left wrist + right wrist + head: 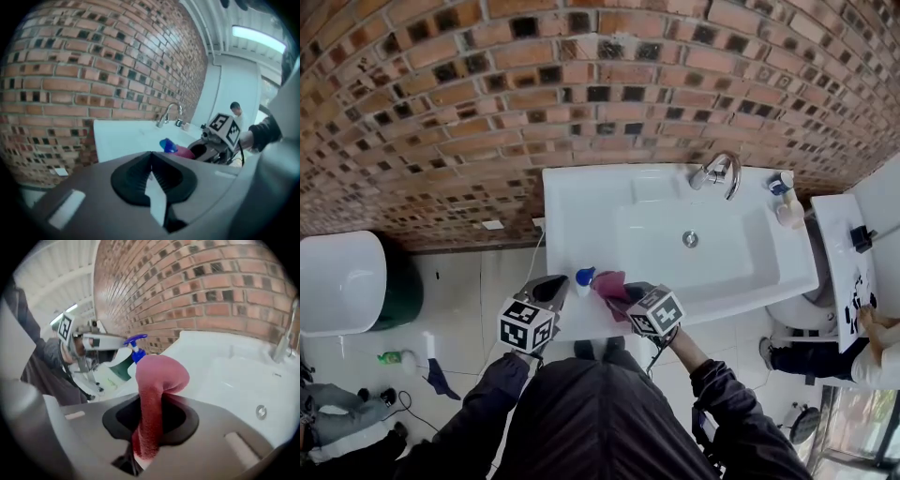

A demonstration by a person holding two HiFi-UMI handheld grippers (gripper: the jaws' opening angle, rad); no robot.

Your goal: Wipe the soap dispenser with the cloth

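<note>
— What does the right hand-held gripper (151, 401) have?

— Its jaws are pinched on the pink cloth (159, 376). The cloth runs up between them and folds over into a soft lump at the top. It looks light and limp, so I'd expect it to wrap round curves easily, but it needs pressure behind it to rub properly.

— And the left hand-held gripper (151, 164)?

— Its jaws are pressed together with nothing between them. It sits just beside the soap dispenser (584, 278).

— Where does the dispenser stand?

— On the near left corner of the sink (581, 187), upright, with the cloth right next to it. I can't tell whether they touch.

— How would it handle?

— It's probably smooth plastic: stiff, slippery, and tall enough to tip if pushed from one side. I'd steady the body low down, not the blue pump (135, 340), which could press in and squirt.

— How much is in it?

— The body is white, so I can't see the level.

— Any other containers?

— The sink bowl holds nothing I can see. A small bottle (787, 202) stands on the far rim by the tap (719, 172), and I can't make out what's in it.
</note>
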